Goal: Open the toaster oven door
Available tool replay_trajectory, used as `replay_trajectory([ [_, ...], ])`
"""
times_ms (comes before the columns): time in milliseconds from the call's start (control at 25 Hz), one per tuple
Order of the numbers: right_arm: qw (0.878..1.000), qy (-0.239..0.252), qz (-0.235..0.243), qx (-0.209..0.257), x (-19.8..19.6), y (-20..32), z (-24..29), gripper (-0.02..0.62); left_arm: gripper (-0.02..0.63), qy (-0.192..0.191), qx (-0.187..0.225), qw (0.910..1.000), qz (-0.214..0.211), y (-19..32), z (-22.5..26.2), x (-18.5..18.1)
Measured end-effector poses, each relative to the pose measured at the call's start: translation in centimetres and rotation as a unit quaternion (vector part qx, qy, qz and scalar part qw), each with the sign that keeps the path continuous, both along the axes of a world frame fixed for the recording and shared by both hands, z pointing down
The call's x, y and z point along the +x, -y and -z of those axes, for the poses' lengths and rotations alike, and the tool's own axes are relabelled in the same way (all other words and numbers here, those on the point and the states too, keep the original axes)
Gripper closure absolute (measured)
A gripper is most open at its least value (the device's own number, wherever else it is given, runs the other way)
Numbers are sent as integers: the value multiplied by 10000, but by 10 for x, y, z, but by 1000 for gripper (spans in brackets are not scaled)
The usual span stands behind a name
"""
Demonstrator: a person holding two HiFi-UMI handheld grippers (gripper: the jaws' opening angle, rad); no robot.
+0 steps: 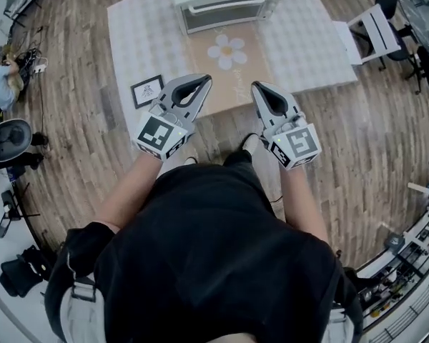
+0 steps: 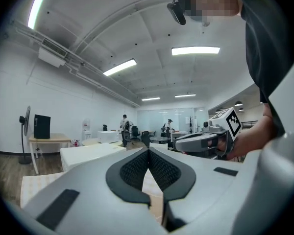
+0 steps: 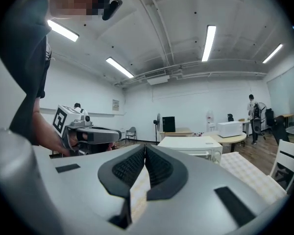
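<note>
The white toaster oven (image 1: 224, 2) stands at the far side of a table under a checked cloth (image 1: 143, 41). Its door faces me and is closed. Both grippers hover side by side over the table's near edge, well short of the oven. My left gripper (image 1: 204, 81) is shut with nothing in it, and so is my right gripper (image 1: 256, 86). In the left gripper view the oven (image 2: 88, 153) lies left of the closed gripper (image 2: 148, 151). In the right gripper view the oven (image 3: 198, 148) sits just right of the closed gripper (image 3: 145, 151).
A tan placemat with a daisy (image 1: 227, 52) lies in front of the oven. A small framed card (image 1: 147, 90) rests at the table's near left corner. A white chair (image 1: 375, 31) stands to the right of the table. Wooden floor surrounds it.
</note>
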State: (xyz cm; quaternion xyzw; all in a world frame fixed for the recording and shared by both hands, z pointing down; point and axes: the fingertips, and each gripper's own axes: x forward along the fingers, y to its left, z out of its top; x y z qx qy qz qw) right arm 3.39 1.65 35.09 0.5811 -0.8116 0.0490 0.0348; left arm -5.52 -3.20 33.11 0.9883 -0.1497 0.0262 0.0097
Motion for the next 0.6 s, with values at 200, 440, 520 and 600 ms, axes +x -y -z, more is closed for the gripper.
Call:
replay_trajectory([
  [200, 9981, 60, 609, -18, 49, 32, 4, 577, 589, 76, 57, 9984, 555, 12, 12, 41],
  [440, 9917, 143, 1267, -142, 85, 65, -7, 577, 589, 20, -89, 9912, 1324, 35, 9, 72],
  [520, 9891, 124, 1456, -172, 94, 70, -12, 577, 589, -31, -166, 9879, 1542, 40, 6, 80],
  [600, 9874, 130, 1568, -189, 105, 74, -15, 577, 589, -107, -237, 9852, 1692, 43, 5, 88],
])
